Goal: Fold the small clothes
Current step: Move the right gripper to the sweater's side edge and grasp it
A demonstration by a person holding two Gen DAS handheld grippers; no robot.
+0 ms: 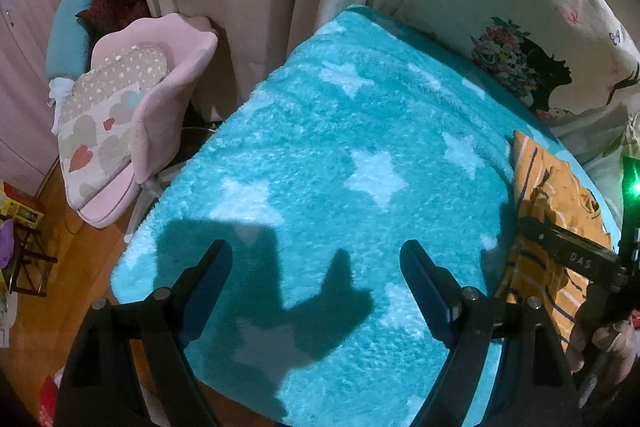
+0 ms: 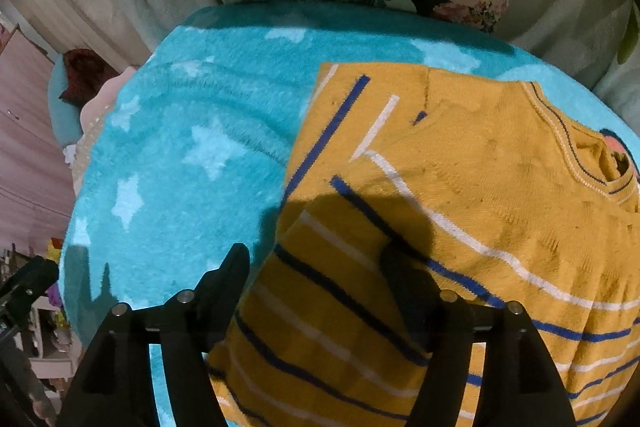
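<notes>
A mustard striped sweater [image 2: 460,187] lies partly folded on the turquoise star blanket [image 2: 192,147], sleeve laid across its body. The right gripper [image 2: 320,267] hangs spread above its hem; the left gripper [image 1: 316,259], spread, hovers over bare blanket beside it.

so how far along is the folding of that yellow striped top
Partly done: the yellow striped top lies on the turquoise star blanket with a sleeve already folded across its body. Nothing is held; the right gripper hangs open above it, and the left gripper is open over bare blanket. Final folds remain.

"DAS" is printed on the right gripper [image 1: 576,259].
</notes>
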